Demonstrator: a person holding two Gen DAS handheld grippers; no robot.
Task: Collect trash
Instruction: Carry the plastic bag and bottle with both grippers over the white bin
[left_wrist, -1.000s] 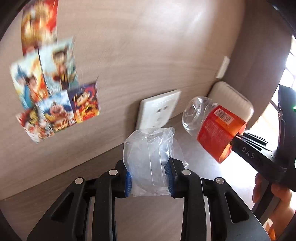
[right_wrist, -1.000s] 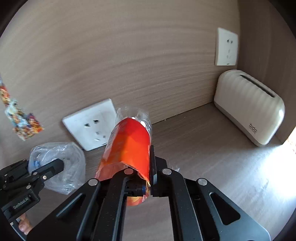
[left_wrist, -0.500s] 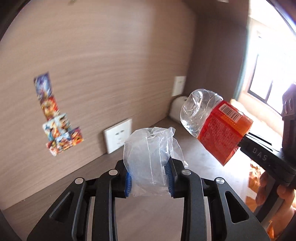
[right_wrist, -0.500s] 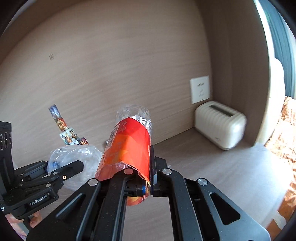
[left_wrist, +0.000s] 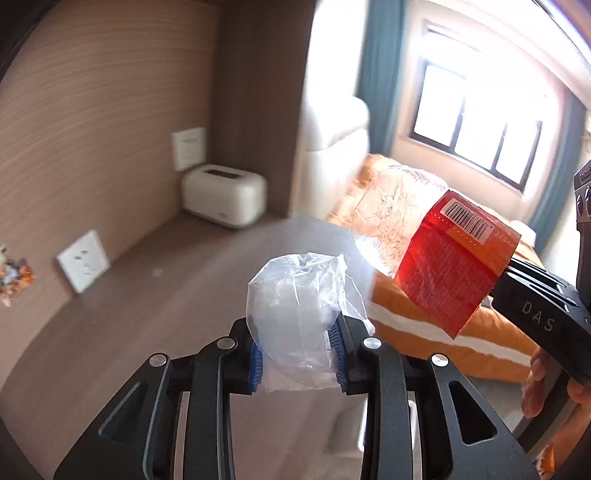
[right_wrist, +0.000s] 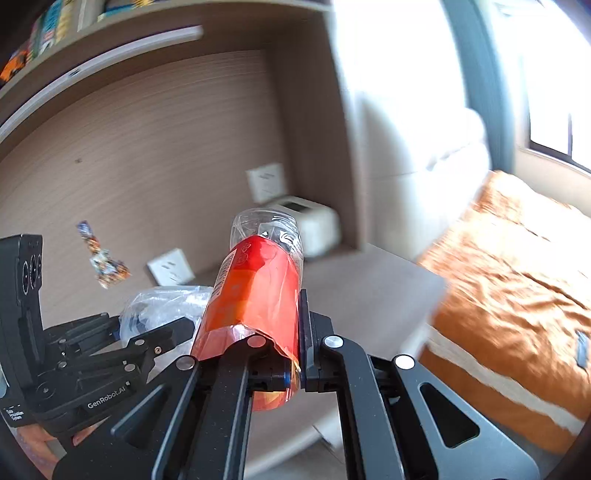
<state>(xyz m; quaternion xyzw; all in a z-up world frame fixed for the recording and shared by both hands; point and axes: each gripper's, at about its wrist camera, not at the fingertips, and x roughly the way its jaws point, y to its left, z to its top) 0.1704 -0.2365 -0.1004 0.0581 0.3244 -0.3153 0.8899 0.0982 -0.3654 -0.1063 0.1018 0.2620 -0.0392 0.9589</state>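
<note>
My left gripper (left_wrist: 297, 354) is shut on a crumpled clear plastic bag (left_wrist: 295, 314) and holds it in the air above the desk. My right gripper (right_wrist: 280, 354) is shut on an empty clear plastic bottle with an orange-red label (right_wrist: 255, 295), base pointing forward. In the left wrist view the bottle (left_wrist: 436, 251) hangs to the right of the bag, with the right gripper (left_wrist: 535, 314) behind it. In the right wrist view the left gripper (right_wrist: 147, 332) and its bag (right_wrist: 162, 306) sit to the left of the bottle.
A wooden desk (left_wrist: 166, 295) runs along a wood-panel wall with a white socket (left_wrist: 83, 260), stickers (right_wrist: 103, 258) and a cream toaster-like box (left_wrist: 225, 194). A bed with an orange cover (right_wrist: 517, 280), a window (left_wrist: 476, 136) and a shelf (right_wrist: 110, 48) lie around.
Both grippers have pulled back and away from the wall with their loads and turned right. The bed and window have come into view. Both grips are unchanged.
</note>
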